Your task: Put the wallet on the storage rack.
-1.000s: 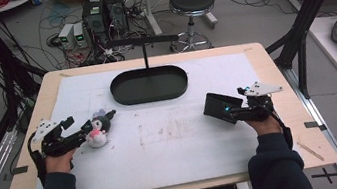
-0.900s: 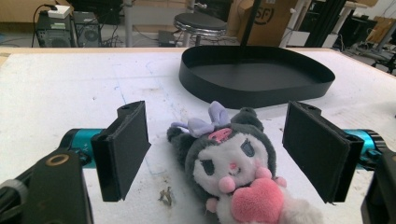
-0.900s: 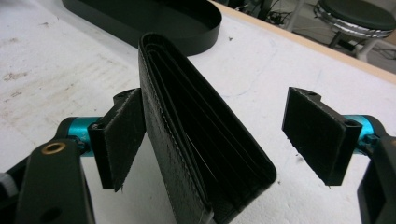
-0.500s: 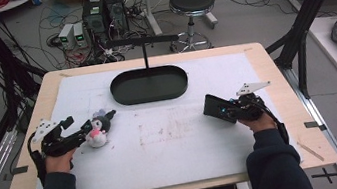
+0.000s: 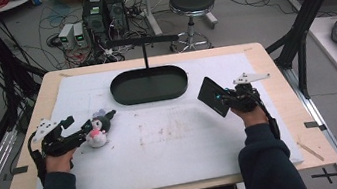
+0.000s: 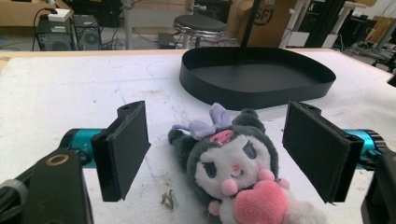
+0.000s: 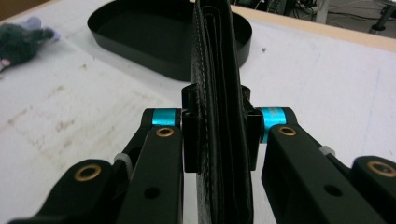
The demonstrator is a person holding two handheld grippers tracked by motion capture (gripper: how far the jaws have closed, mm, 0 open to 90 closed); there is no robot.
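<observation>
Right gripper point(image 7: 218, 140), jaws just closed, clamps the black wallet point(image 7: 217, 84) at right-center; left gripper point(image 6: 224, 154) stands released around the plush toy point(image 6: 238, 163): keep the wallet level toward the black tray point(image 5: 149, 85).

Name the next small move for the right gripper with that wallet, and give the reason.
Probably carry the black wallet across and up to the black oval tray. The right gripper is clamped on it edge-on, its jaws having just closed, and in the high view it sits tilted, apparently off the mat, near the tray's right end. The left gripper stands open around the plush toy.
</observation>
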